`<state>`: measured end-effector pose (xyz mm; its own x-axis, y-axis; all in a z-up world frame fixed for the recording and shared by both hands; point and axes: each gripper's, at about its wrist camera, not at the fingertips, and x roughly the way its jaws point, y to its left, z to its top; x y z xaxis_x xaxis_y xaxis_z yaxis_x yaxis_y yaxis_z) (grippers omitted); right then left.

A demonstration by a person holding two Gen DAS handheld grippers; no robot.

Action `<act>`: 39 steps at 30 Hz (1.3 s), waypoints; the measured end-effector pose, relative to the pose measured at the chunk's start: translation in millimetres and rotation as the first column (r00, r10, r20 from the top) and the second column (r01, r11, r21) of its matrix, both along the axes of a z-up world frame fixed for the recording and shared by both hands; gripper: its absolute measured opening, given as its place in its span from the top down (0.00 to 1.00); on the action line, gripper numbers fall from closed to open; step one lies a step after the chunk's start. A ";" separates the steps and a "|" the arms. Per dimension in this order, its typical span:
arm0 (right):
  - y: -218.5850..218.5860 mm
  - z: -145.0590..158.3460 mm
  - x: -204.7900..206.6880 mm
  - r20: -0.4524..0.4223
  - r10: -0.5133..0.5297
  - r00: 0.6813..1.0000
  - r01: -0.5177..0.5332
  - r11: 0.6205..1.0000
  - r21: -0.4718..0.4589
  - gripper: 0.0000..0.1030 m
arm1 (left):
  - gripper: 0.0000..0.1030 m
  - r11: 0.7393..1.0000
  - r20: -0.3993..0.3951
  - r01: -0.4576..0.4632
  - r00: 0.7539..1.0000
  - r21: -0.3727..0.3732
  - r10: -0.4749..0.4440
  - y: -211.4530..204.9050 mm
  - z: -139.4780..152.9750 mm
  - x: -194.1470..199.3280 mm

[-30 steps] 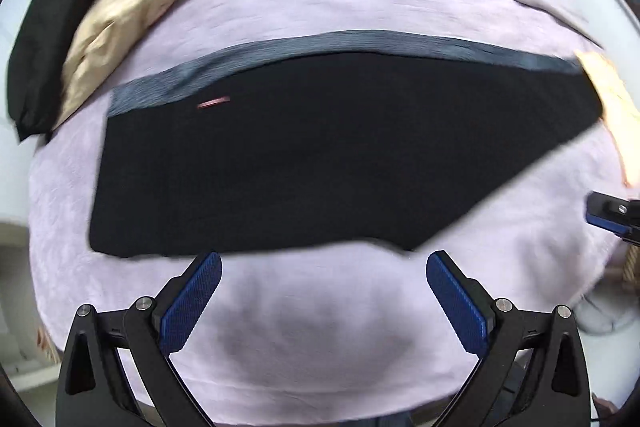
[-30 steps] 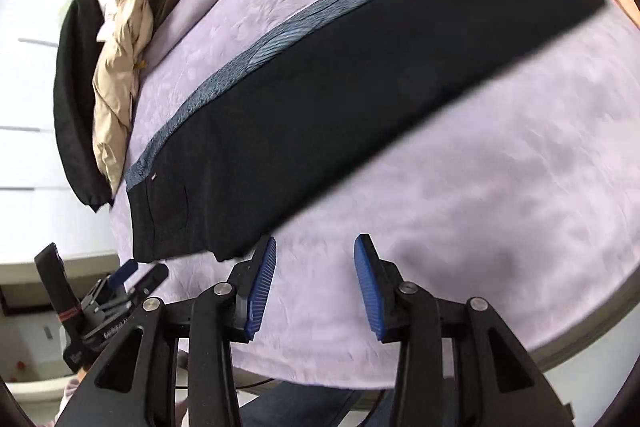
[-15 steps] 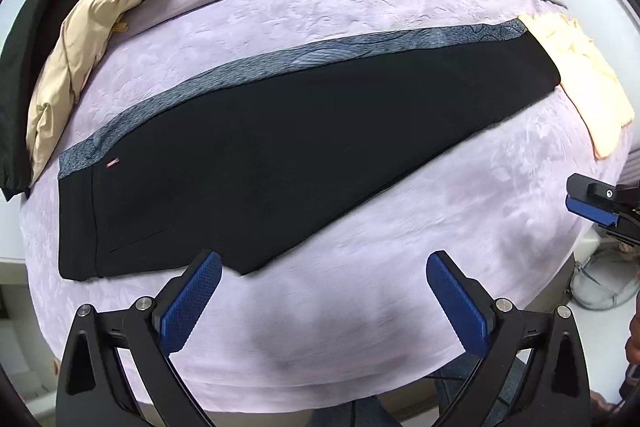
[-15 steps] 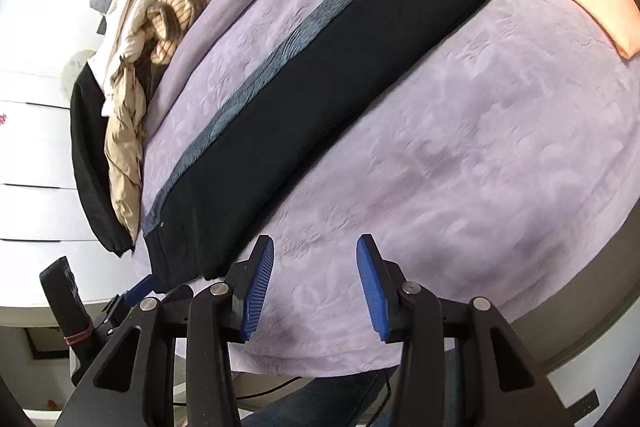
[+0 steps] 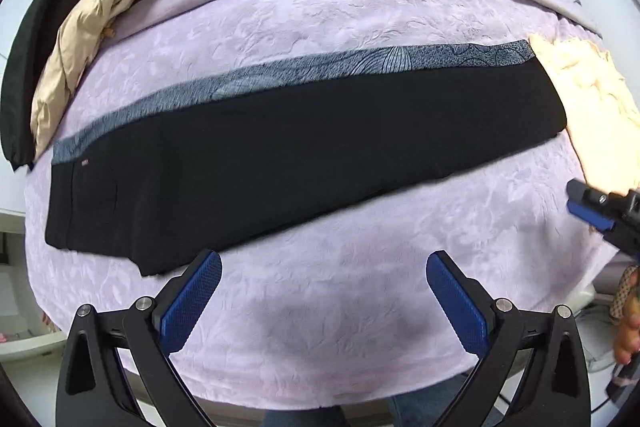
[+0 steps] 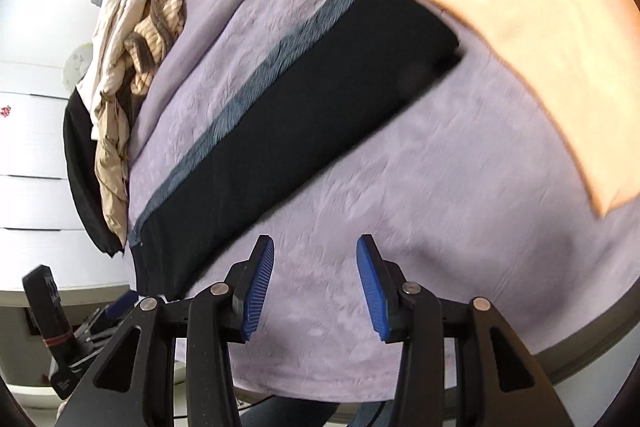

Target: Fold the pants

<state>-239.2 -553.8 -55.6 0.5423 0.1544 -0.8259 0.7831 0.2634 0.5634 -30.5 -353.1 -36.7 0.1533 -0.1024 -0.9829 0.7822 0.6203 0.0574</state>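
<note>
While both grippers, left (image 5: 323,293) and right (image 6: 315,282), hang apart and empty, pinch the pants (image 5: 280,155) hem at frame right, fold evenly toward the waistband

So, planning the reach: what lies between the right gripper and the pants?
Only bare purple bedspread between right gripper and pants, per right wrist view.

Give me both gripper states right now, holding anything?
Left gripper: open wide, empty, above the bedspread near the black pants.
Right gripper: open, nothing between its fingers.
</note>
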 end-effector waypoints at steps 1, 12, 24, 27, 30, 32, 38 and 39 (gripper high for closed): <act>-5.8 -1.8 -1.1 -0.004 -0.001 1.000 0.001 1.000 0.000 0.54 | 0.00 1.000 0.016 0.002 1.000 0.006 -0.002 -6.3 -0.8 1.2; -48.5 -25.0 39.2 -0.004 0.093 0.996 -0.093 0.996 0.006 0.54 | 0.00 0.995 0.106 -0.091 0.991 0.038 0.087 -59.0 -32.9 44.8; -104.2 -77.6 154.7 -0.025 0.254 0.967 -0.255 0.958 -0.131 0.55 | 0.00 0.964 0.168 -0.235 0.963 0.126 0.213 -105.5 -114.2 102.6; -123.1 -79.7 153.0 -0.051 0.215 0.975 -0.221 0.960 -0.173 0.58 | 0.00 0.970 0.196 -0.206 0.964 0.126 0.180 -105.8 -114.4 98.7; -146.4 -75.1 135.2 -0.079 0.113 0.990 -0.126 0.973 -0.193 0.58 | 0.00 0.974 0.217 -0.176 0.966 0.142 0.143 -108.4 -115.2 95.9; -154.8 -65.7 114.6 -0.024 0.055 0.998 -0.058 0.985 -0.161 0.57 | 0.00 0.974 0.217 -0.176 0.966 0.145 0.142 -108.1 -115.2 96.4; -130.5 -43.6 42.8 0.116 0.003 0.993 0.003 0.999 -0.049 0.54 | 0.00 0.971 0.188 -0.187 0.969 0.150 0.158 -107.9 -116.1 96.9; -123.5 -43.2 30.7 0.128 -0.018 0.992 0.022 0.999 -0.025 0.53 | 0.00 0.971 0.191 -0.184 0.970 0.152 0.154 -108.2 -116.2 96.7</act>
